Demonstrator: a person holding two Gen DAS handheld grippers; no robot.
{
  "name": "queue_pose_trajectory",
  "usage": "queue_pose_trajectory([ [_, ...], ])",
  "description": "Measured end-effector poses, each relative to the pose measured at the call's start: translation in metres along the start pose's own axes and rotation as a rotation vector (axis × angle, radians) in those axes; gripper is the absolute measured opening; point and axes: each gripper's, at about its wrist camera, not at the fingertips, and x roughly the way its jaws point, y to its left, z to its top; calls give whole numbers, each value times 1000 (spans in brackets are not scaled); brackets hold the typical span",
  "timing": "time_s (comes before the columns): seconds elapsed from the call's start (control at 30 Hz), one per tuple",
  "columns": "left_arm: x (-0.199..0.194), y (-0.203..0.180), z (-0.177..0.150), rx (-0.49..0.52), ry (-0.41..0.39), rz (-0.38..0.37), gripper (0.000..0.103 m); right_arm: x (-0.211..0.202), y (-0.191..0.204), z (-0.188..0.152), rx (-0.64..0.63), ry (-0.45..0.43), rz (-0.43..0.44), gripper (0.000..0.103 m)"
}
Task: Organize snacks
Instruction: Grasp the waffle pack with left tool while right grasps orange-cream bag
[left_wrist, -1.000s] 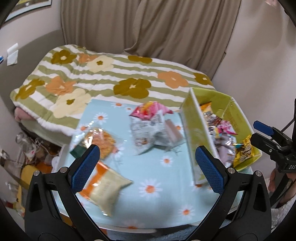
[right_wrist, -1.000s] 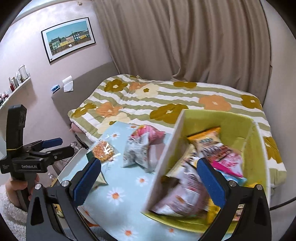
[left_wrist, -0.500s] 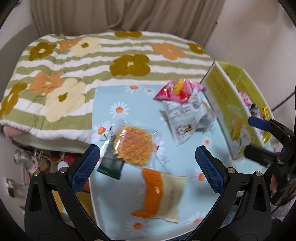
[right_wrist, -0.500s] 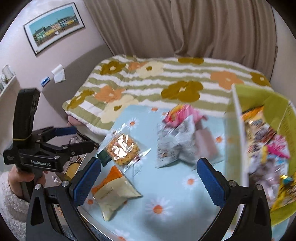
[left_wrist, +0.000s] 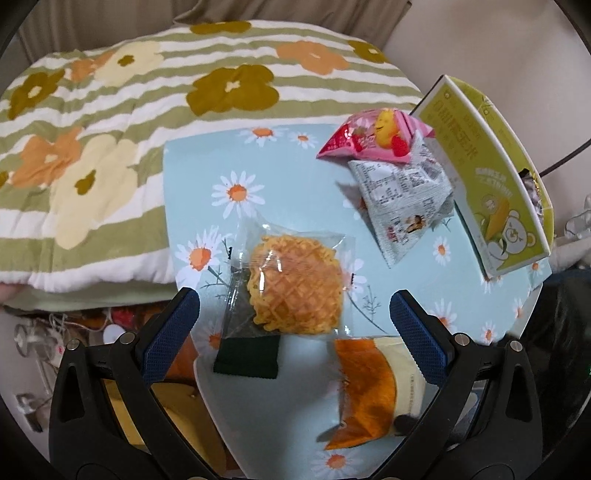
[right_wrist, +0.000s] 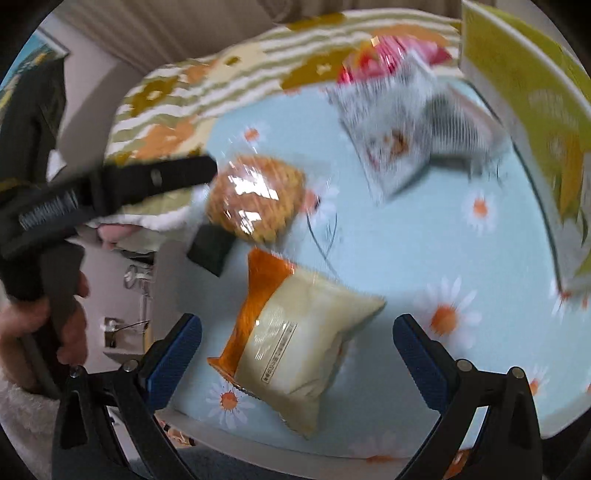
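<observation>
Both pairs of jaws stand wide apart and hold nothing. The left gripper (left_wrist: 294, 319) hangs above the waffle snack (left_wrist: 294, 285), a round golden lattice in a clear wrapper with a dark green end, lying near the tabletop's left edge. The right gripper (right_wrist: 297, 345) hangs above the orange-and-cream packet (right_wrist: 295, 332), which lies flat by the near edge, just beside the waffle snack; in the left wrist view this packet (left_wrist: 373, 387) sits beneath the right-hand finger.

Toward the far right corner lies a white printed pouch (left_wrist: 402, 201), its top overlapped by a pink packet (left_wrist: 373, 138) with a yellow cartoon figure. Just right of them stands the yellow-green box (left_wrist: 491, 173), along the right edge, with wrappers barely visible inside.

All of this rests on a pale blue daisy-print tabletop (left_wrist: 295, 177). Beyond its far and left edges spreads a striped flowered blanket (left_wrist: 129, 110). In the right wrist view, which is blurred, a hand (right_wrist: 48, 317) grips the left tool's handle.
</observation>
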Motion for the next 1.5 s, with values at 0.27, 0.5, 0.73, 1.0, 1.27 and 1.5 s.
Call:
queue_pose_trajectory([
  [0.27,12,12,1,-39,17,-29,102,27,7,0,56,19,-74,103],
  [0.5,23,3,3,-8,36,-22,102,40,8,-2,8,49,-82,86],
  [0.73,43,-7,7,11,81,-12,102,35,-1,4,10,53,-67,69],
  [1.0,60,-23,10,71,100,71,102,17,-36,7,55,26,-102,67],
  [1.27,84,-40,6,196,138,245,102,4,-70,11,114,2,-115,67],
  [1.5,91,-41,5,219,149,269,102,3,-68,5,103,6,-88,67],
])
